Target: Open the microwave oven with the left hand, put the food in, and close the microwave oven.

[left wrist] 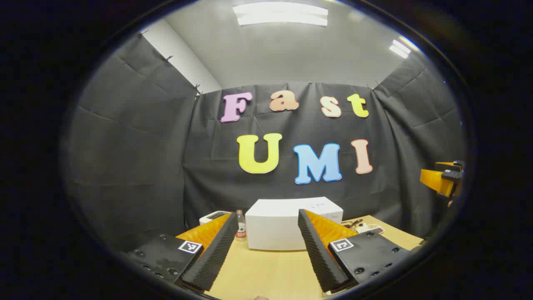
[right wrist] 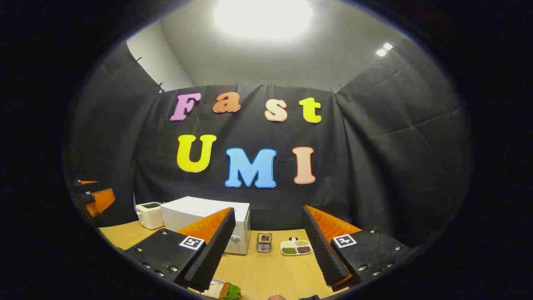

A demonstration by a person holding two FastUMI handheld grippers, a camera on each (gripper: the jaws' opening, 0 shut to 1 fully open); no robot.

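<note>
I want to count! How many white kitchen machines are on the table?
2: the microwave in the middle of the table, and a small toaster just left of it. More may be hidden.

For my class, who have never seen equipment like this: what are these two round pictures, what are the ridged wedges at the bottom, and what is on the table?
A person holds a two-finger gripper in each hand; a camera rides on each. The wedges are that gripper's own fingers. In the left gripper view, the left gripper is open and empty, facing a white box-shaped microwave oven with its door shut, on a light wooden table. A small clear bottle stands left of it. In the right gripper view, the right gripper is also open, holding nothing. Beyond it sit a white tray of sorted foods, a small metal container and a white toaster.
</note>
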